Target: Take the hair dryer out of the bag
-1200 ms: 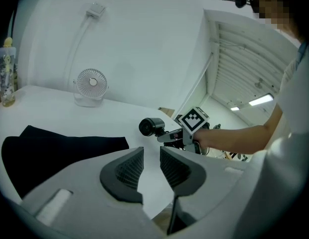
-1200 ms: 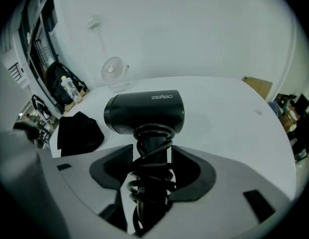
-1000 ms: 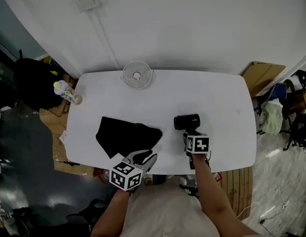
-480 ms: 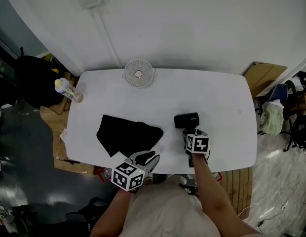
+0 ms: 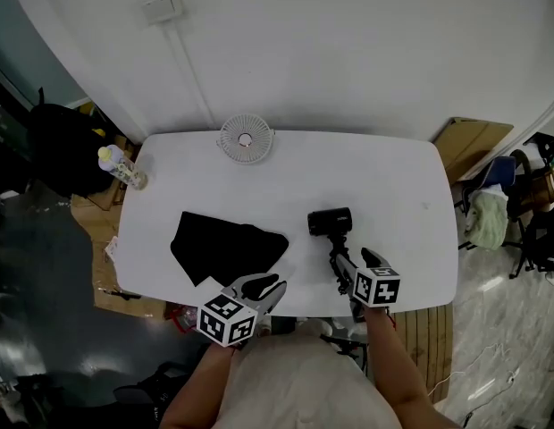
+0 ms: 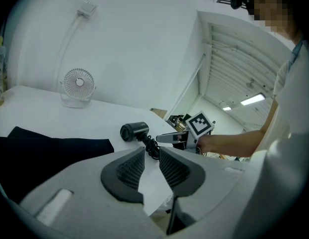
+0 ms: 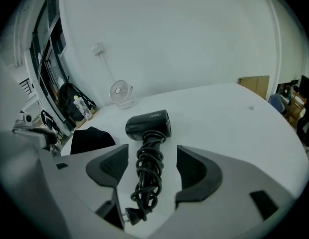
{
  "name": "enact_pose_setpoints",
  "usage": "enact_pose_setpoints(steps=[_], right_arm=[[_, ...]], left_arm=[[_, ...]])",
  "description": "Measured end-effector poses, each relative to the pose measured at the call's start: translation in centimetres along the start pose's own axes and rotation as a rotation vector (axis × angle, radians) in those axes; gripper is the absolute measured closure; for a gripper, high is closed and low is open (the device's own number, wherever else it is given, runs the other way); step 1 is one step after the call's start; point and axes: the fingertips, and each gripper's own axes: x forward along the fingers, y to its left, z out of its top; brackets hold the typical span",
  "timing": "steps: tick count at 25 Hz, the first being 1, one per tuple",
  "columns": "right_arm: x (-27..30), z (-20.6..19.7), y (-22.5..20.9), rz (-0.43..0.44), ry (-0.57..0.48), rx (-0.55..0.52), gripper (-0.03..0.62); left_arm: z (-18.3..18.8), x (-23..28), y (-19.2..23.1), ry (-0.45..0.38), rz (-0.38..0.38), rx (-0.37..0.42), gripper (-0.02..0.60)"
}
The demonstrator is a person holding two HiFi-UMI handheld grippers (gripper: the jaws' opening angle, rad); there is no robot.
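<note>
**Hair dryer out on the table, both tools empty**

Nearest to me, my left gripper (image 5: pixel 264 286) hangs at the near edge of the white oval table (image 5: pixel 393 172). In the left gripper view (image 6: pixel 150 154) its jaws stand narrowly apart, with nothing between them but bare tabletop. Just beyond it lies the flat black cloth bag (image 5: pixel 225 247), limp and spread on the left half of the table (image 6: pixel 45 148).

On my right, the right gripper (image 5: pixel 353 262) is over the near edge too, tilted down toward the table. Its jaws (image 7: pixel 152 166) stand wide and have just been opening. The hair dryer's coiled black cord (image 7: pixel 147 183) lies between them, plug end nearest me, and the pads do not touch it. Past the jaw tips, the compact black hair dryer (image 7: pixel 148 124) lies on its side on the bare table. It is well apart from the bag and to its right (image 5: pixel 331 222).

Farther back, a small white desk fan (image 5: pixel 245 138) stands at the far edge, against the white wall. A yellow-capped plastic bottle (image 5: pixel 122 168) lies tilted at the table's far left corner. Beyond that corner, a black backpack (image 5: pixel 58 150) sits on the floor.
</note>
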Motion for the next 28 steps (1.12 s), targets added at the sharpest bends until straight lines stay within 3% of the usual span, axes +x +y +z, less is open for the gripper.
enact_pose_setpoints(steps=[5, 9, 11, 28], right_arm=[[-2.9, 0.4, 1.4, 0.069, -0.061, -0.039, 0.339], [-5.2, 1.3, 2.8, 0.102, -0.123, -0.110, 0.500], [-6.1, 1.6, 3.4, 0.112, -0.146, -0.133, 0.548], [-11.8, 0.6, 7.3, 0.272, -0.124, -0.139, 0.579]], left_arm=[[0.4, 0.0, -1.2, -0.026, -0.010, 0.012, 0.485], [0.7, 0.1, -2.3, -0.043, -0.014, 0.025, 0.485], [0.9, 0.1, -2.7, -0.053, -0.015, 0.025, 0.486], [-0.4, -0.1, -7.1, -0.094, -0.001, 0.028, 0.531]])
